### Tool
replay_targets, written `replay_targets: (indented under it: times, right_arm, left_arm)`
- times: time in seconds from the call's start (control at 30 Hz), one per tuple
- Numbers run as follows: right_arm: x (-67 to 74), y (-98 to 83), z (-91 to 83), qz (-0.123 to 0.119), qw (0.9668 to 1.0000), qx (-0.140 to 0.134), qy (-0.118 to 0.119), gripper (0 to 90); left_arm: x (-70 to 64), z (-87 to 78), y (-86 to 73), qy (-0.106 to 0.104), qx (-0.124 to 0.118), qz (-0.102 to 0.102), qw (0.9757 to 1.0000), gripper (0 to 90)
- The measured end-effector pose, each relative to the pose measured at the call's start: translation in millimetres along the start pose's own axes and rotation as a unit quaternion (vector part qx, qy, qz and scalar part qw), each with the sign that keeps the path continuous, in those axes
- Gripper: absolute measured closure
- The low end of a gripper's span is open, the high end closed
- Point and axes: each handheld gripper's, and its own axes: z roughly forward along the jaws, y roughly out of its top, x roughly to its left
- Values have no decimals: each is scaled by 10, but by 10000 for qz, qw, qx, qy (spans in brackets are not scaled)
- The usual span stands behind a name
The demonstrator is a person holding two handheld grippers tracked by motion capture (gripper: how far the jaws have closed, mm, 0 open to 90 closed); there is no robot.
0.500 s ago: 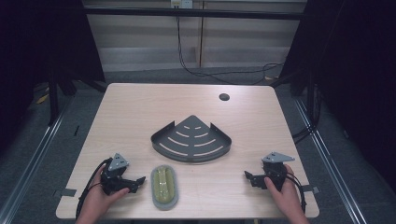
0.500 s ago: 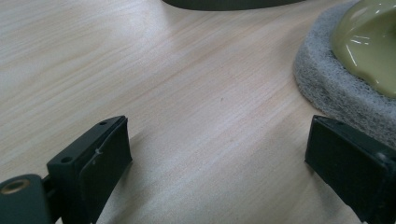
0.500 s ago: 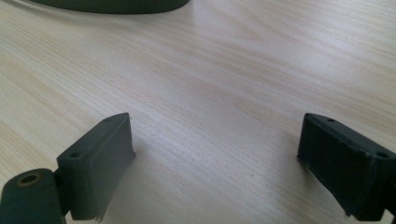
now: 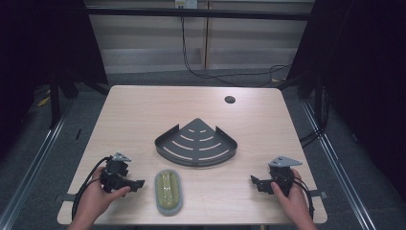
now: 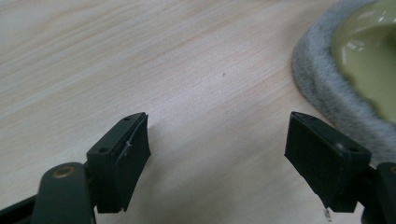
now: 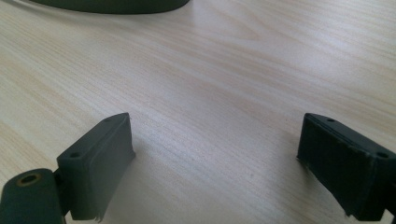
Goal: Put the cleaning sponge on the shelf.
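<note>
You're at the approach step, nothing picked up yet. L gripper (image 4: 136, 183) rests low on the worktop (image 4: 143, 110) w/ fingers (image 5: 123, 154) spread wide, released, holding nothing. The oval grey-rimmed pad w/ the yellow-green centre (image 4: 168, 190) lies near the front edge, just beside those fingers on their right side; its fuzzy rim sits next to the far finger in the left gripper view. R gripper (image 4: 256, 182) is also released, well apart from the pad, pointing in toward the centre. The dark corner rack (image 4: 195, 143) sits mid-worktop, behind the pad. Next move, I'd judge: slide L across so the fingers straddle the pad's narrow width, then close. Keep low; the rim looks soft, so bite deep enough to hold.
</note>
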Motion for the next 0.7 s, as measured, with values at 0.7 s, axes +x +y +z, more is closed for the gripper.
replay_targets:
  times: [0.7]
  right_arm:
    - [1,0,0,3,10000,-1,-1,97]
  left_arm:
    - [-392,-233,643,-276,1289,-624,9893,304]
